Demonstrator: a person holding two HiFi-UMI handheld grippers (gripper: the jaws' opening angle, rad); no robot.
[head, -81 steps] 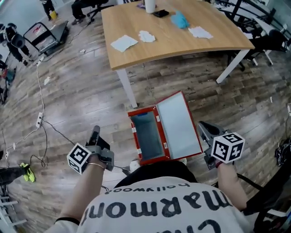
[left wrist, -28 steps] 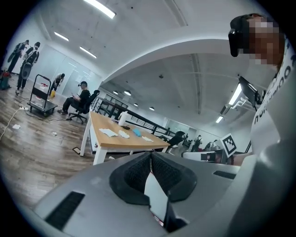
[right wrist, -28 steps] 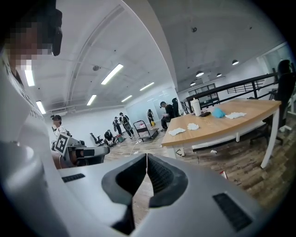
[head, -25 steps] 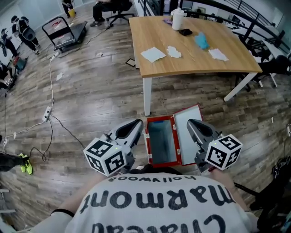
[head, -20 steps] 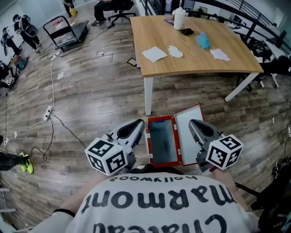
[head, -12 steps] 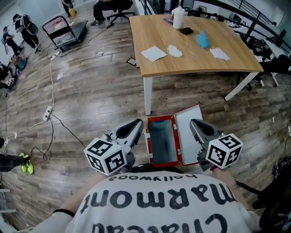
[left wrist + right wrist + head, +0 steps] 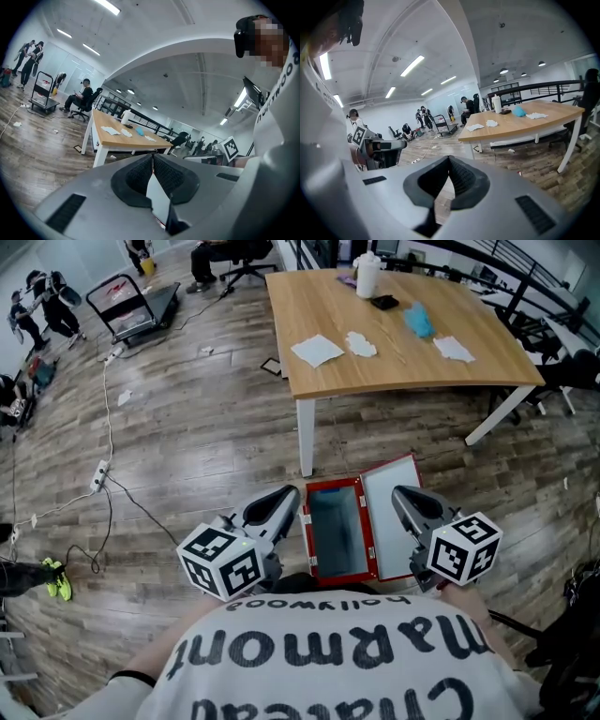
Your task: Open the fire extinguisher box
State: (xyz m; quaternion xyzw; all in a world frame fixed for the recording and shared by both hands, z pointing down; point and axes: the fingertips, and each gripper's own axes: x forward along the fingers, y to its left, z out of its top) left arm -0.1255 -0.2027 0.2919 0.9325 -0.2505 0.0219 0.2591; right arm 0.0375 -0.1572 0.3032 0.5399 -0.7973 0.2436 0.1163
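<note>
The red fire extinguisher box point(image 7: 330, 568) lies on the wooden floor just in front of me with its door point(image 7: 394, 514) swung open to the right, showing a dark, empty-looking inside. My left gripper point(image 7: 287, 493) hangs above the floor at the box's left edge, and in its own view the left gripper point(image 7: 152, 157) has its pads pressed together on nothing. My right gripper point(image 7: 403, 493) hovers over the open door. The right gripper view shows the right gripper point(image 7: 449, 159) shut and empty too. Neither touches the box.
A wooden table point(image 7: 441, 371) stands beyond the box, carrying paper towels point(image 7: 316, 351), a blue cloth point(image 7: 417, 322) and a white bottle point(image 7: 367, 277). A cable point(image 7: 105, 474) runs over the floor at left. A cart point(image 7: 131, 298) and people stand far left.
Since the earliest frame both grippers have come up from beside the box and now point forward over it. Over the last second nothing has visibly moved. The box stays open.
</note>
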